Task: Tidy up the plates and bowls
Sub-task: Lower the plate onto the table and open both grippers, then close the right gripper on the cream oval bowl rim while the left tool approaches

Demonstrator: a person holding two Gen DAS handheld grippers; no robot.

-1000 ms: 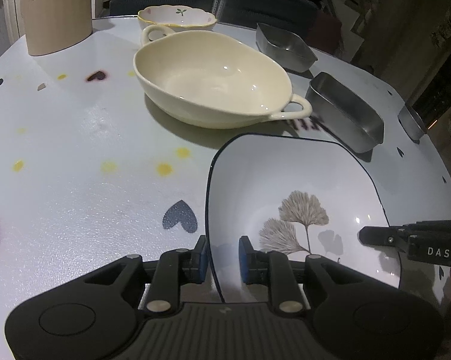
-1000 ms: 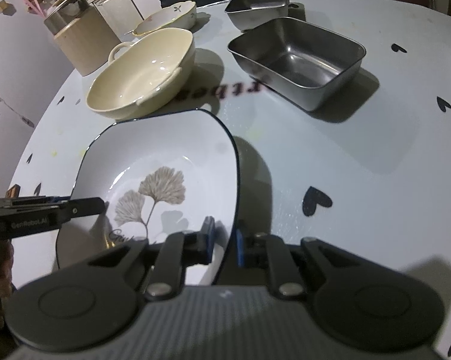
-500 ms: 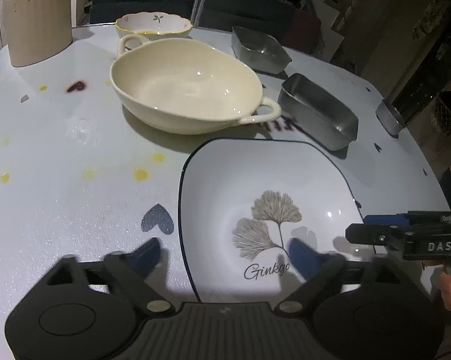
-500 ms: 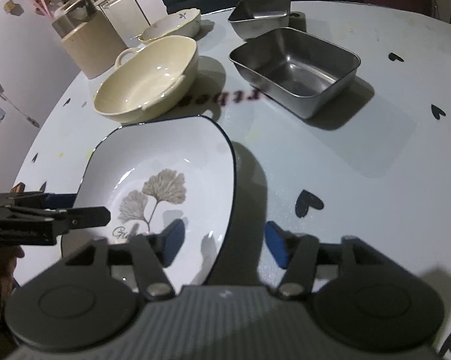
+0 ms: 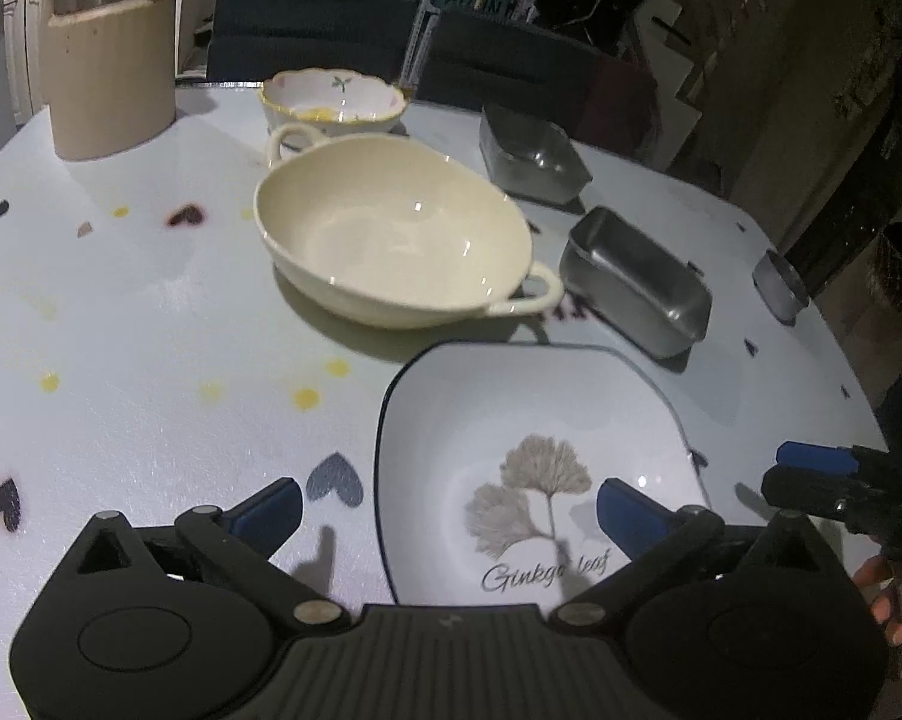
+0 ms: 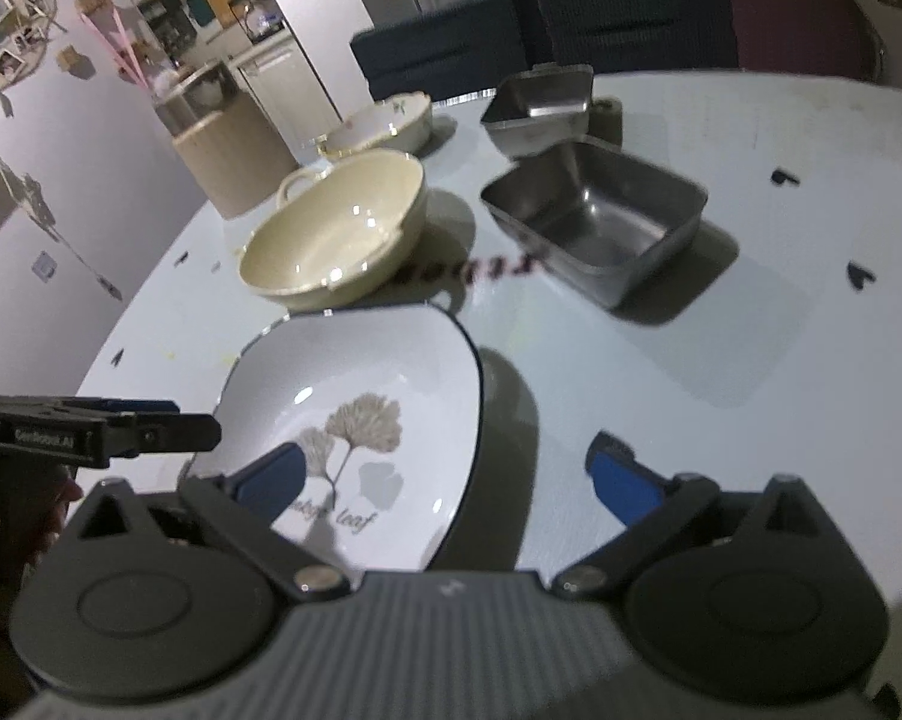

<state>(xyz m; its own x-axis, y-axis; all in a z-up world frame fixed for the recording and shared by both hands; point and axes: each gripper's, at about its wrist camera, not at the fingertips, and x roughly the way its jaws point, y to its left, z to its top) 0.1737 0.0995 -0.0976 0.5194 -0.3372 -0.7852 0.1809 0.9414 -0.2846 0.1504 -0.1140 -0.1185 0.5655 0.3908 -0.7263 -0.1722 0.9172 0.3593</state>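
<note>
A white square plate with a dark rim, a ginkgo leaf print and the words "Ginkgo leaf" is seen lying flat on the white bench, at its near edge. The left gripper is held spread wide above the plate's left rim: one blue pad is over the bare bench beside a grey heart mark, the other over the plate's inside, and neither pad presses on the plate. The right gripper is shown with its jaws opening, already wide, straddling the plate's right rim, one pad over the plate and the other over the bench, nothing pinched between them. Each gripper is also seen from the side in the other's view, near the plate's opposite edge, with part of a hand behind it. Just behind the plate a cream oval bowl with two loop handles is set upright, close to the plate; whether they touch cannot be told. Beyond it a small scalloped bowl with a yellow rim is placed. To the right of the cream bowl a steel tray is set, with a smaller steel tray farther back. A beige ribbed container stands at the far left of the bench.
</note>
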